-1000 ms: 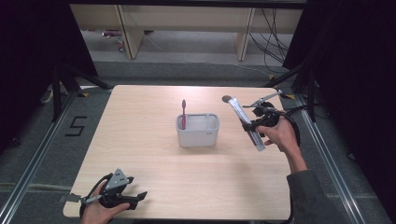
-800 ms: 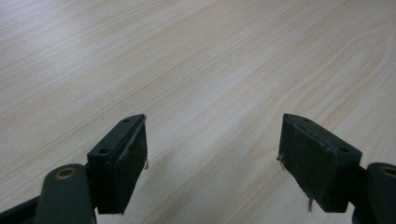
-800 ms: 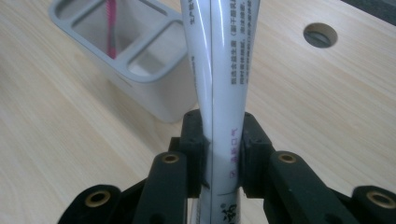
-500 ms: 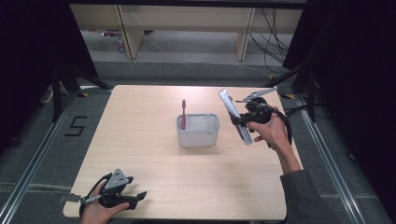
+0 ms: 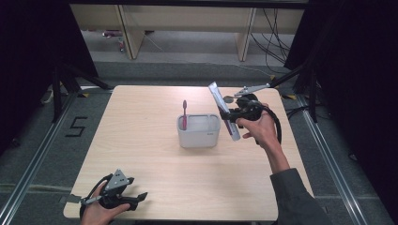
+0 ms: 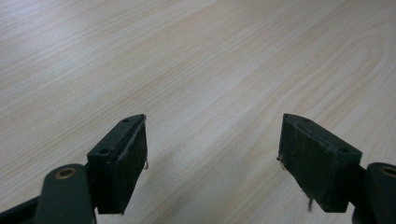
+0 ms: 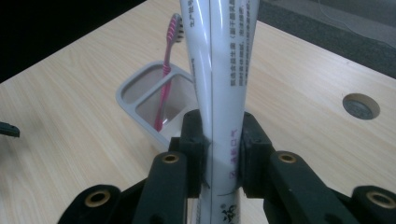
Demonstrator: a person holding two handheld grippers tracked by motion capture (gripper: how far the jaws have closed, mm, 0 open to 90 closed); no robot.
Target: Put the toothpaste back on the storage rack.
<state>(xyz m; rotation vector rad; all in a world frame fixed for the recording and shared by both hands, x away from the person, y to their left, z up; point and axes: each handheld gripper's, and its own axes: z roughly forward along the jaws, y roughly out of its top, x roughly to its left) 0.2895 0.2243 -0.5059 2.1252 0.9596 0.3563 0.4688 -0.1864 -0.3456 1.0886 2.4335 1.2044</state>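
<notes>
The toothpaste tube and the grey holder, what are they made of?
Toothpaste tube: probably soft glossy plastic; it shines and pinches in where the right gripper squeezes it. Holder: likely hard matte plastic, with smooth moulded walls and rounded corners.

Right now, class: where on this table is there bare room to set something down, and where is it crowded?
Bare wood runs left of the grey holder and between it and the left gripper. It is crowded right of the holder, where the right gripper carries the toothpaste tube.
</notes>
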